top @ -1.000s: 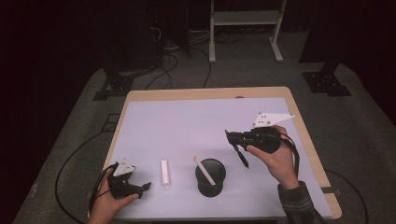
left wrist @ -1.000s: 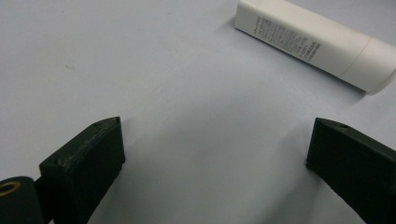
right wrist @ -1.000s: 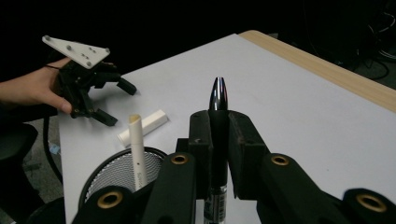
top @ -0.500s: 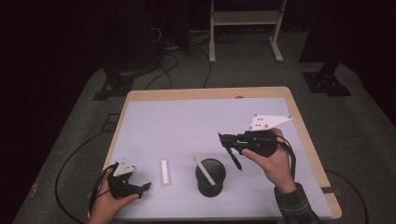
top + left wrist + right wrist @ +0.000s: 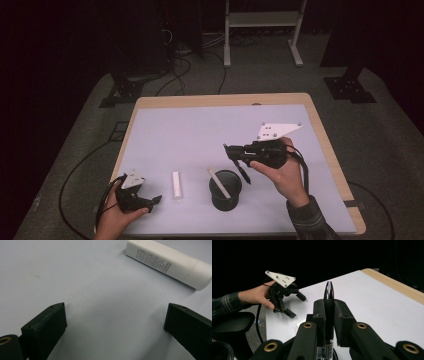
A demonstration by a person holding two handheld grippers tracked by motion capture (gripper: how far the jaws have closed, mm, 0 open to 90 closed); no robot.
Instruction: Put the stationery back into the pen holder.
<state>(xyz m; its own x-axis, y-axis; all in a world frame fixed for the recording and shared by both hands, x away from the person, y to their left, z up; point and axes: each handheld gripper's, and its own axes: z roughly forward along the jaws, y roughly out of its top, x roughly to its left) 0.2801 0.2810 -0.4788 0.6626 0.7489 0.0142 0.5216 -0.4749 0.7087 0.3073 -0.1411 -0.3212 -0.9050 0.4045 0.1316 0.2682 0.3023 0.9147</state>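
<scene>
Gripping pen (image 5: 329, 315) w/ right gripper (image 5: 329, 305) above cup (image 5: 225, 190).

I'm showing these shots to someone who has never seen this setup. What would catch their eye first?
Probably the right gripper, held above the table with its jaws shut on a black pen, just right of a dark cup with a pale stick leaning in it. Next, the white tube lying flat left of the cup, and the left gripper open near the table's front left corner.
</scene>
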